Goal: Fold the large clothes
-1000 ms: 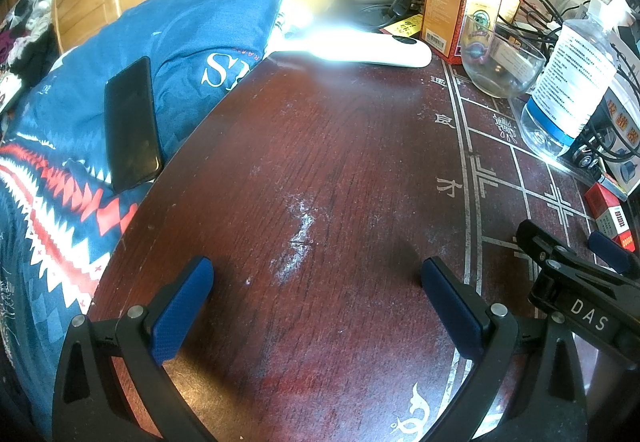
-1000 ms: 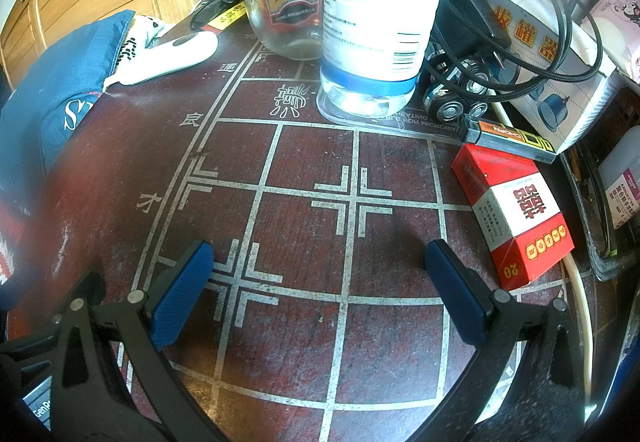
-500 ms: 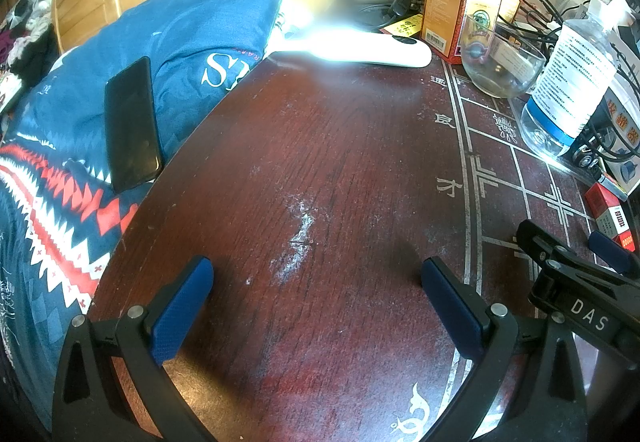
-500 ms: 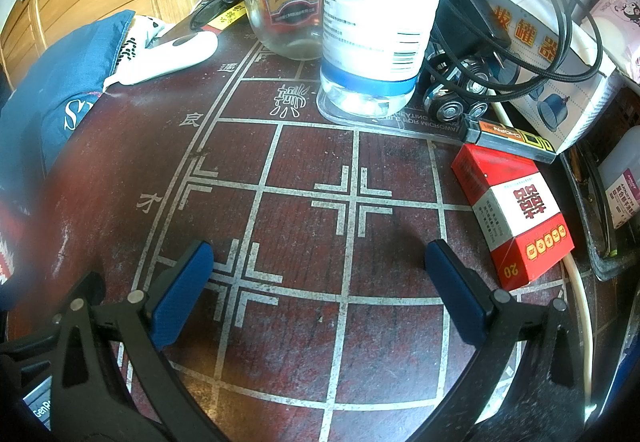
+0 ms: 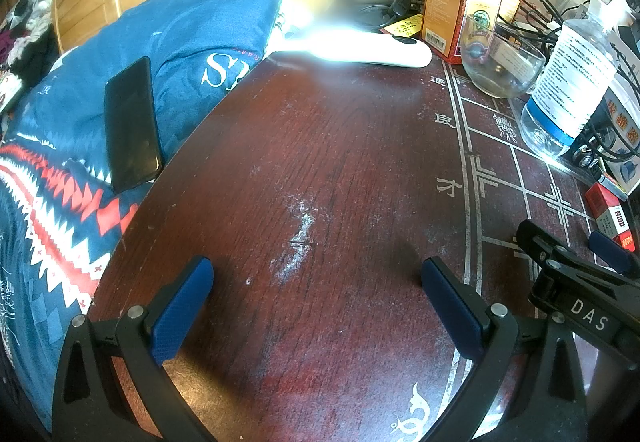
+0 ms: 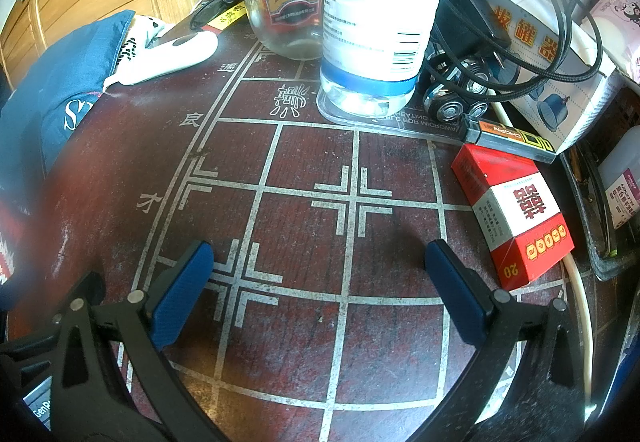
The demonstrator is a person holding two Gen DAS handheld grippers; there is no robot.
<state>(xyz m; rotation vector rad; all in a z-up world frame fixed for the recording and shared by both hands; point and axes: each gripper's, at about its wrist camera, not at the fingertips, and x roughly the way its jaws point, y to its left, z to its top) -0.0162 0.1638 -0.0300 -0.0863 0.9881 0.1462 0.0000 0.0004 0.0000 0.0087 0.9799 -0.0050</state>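
I am holding my left gripper [image 5: 316,274] and right gripper [image 6: 318,258] side by side low over the table [image 5: 340,146], both with jaws spread wide and gripping nothing. Lying left of the table: blue clothes [image 5: 192,34], a phone [image 5: 130,124] resting on them. Standing far right: bottle [image 6: 380,14], glass bowl [image 6: 286,22], red box [image 6: 514,210].

Dark red table [image 5: 340,162] with white grid lines; blue, red-white zigzag bedding [image 5: 60,202].

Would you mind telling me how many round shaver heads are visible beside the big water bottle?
3, clustered on the electric shaver just right of the water bottle, partly under black cables.
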